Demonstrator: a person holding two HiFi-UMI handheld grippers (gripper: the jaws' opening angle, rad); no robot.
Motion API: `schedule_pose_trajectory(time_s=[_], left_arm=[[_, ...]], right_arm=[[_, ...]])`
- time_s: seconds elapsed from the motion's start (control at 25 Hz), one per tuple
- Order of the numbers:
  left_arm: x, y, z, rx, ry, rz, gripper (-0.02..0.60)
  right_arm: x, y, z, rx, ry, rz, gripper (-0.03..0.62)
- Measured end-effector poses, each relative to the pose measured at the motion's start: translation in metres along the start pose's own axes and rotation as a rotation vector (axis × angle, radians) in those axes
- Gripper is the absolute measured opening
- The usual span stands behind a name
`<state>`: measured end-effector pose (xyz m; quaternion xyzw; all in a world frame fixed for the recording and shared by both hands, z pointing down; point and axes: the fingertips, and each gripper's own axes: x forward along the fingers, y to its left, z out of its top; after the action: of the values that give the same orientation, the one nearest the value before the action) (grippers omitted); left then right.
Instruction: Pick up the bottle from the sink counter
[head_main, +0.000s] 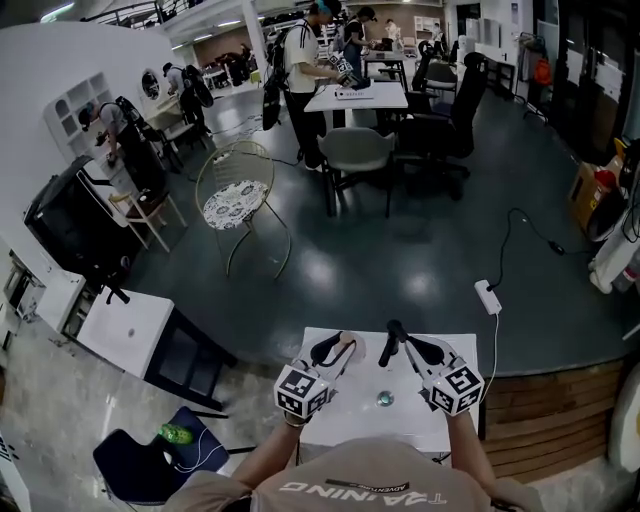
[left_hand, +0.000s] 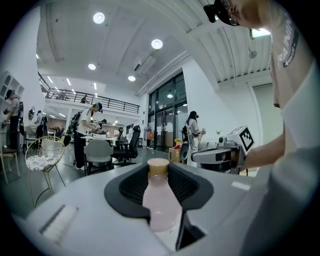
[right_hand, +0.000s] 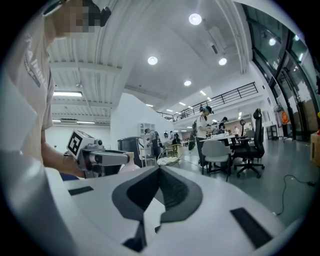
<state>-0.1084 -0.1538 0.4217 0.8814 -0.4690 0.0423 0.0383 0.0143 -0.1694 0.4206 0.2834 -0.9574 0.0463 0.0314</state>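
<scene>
A pale pink bottle (left_hand: 160, 202) with a tan cap stands upright between the dark pads of my left gripper (left_hand: 159, 174), which is shut on it. In the head view that left gripper (head_main: 338, 350) hangs over the white counter (head_main: 350, 415), and the bottle (head_main: 345, 351) shows as a pale shape between its fingers. My right gripper (head_main: 393, 336) is level with it a little to the right, and its jaws (right_hand: 160, 172) are shut with nothing between them. In the right gripper view, the left gripper (right_hand: 102, 159) and the bottle (right_hand: 128, 169) appear at the left.
A small round metal fitting (head_main: 385, 399) lies in the counter top between the grippers. Beyond the counter are dark floor, a power strip (head_main: 488, 297) with its cable, a wire chair (head_main: 238, 195), a grey chair (head_main: 356, 153), tables and several people.
</scene>
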Motion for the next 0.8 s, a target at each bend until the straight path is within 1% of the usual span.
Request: schedule_pose_trajectory(time_s=[0.4, 0.68, 0.8], left_arm=[[-0.001, 0.003, 0.004, -0.001, -0.014, 0.014, 0.129], [0.002, 0.007, 0.010, 0.011, -0.021, 0.017, 0.129], [-0.001, 0.009, 0.012, 0.013, -0.024, 0.018, 0.129]], right_arm=[[-0.004, 0.000, 0.002, -0.009, 0.015, 0.013, 0.008], [-0.007, -0.010, 0.012, -0.013, -0.014, -0.013, 0.008], [-0.007, -0.007, 0.014, -0.012, -0.024, -0.016, 0.008]])
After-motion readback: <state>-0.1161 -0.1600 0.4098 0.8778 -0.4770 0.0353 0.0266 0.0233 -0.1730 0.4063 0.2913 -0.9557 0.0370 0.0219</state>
